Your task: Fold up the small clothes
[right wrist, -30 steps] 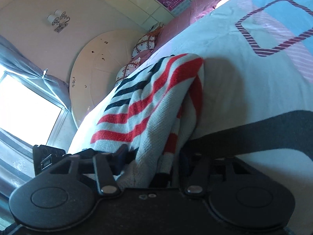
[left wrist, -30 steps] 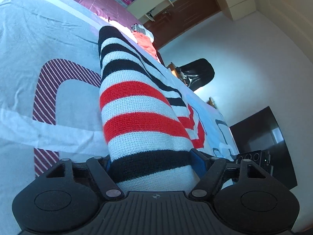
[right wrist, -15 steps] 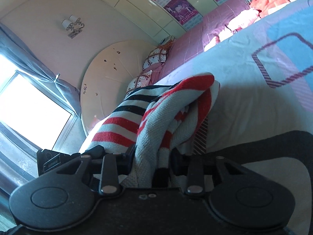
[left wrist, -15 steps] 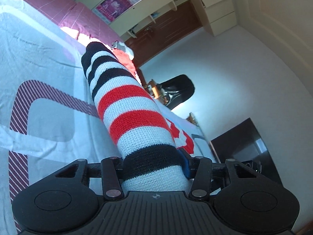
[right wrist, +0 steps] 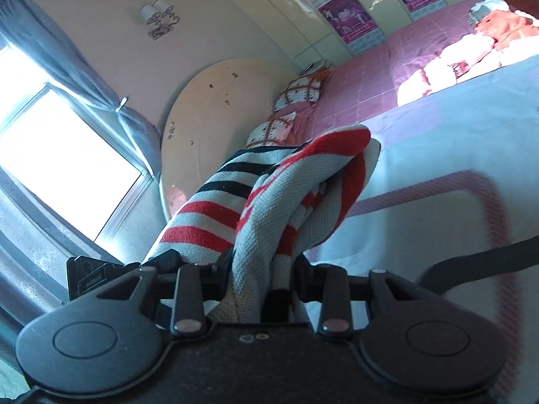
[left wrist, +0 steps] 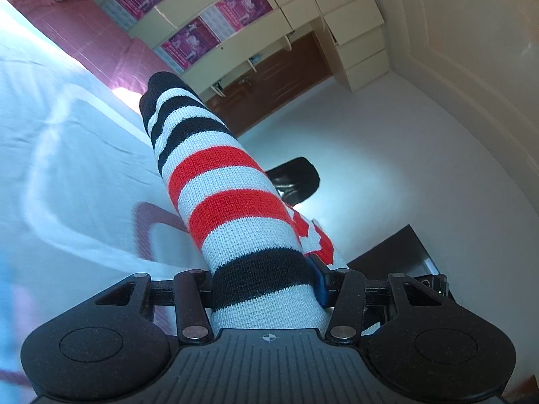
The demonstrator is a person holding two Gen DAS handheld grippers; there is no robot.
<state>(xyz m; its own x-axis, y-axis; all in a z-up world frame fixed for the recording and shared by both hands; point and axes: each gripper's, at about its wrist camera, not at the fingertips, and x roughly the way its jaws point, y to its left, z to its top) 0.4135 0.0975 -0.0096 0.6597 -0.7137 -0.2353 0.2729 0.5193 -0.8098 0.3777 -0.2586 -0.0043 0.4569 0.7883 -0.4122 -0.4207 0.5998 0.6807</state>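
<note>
Both grippers, left (left wrist: pixel 264 286) and right (right wrist: pixel 261 269), now grip the striped knit garment (left wrist: pixel 222 198) with closed fingers and have lifted it higher off the bed (left wrist: pixel 67 155), ready for folding.

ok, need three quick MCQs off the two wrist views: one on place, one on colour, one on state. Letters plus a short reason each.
1. Where is the pile of other clothes?
A. on the pink cover
B. on the floor
C. on the black chair

2. The striped knit garment has which stripe colours?
A. blue, yellow
B. red, black, white
C. green, grey

3. The left tongs are:
A. wide open, nothing between
B. shut on the garment
C. lying on the bed

A: pile lies on the pink cover. B: bands show. B: fingers pinch the knit.
</note>
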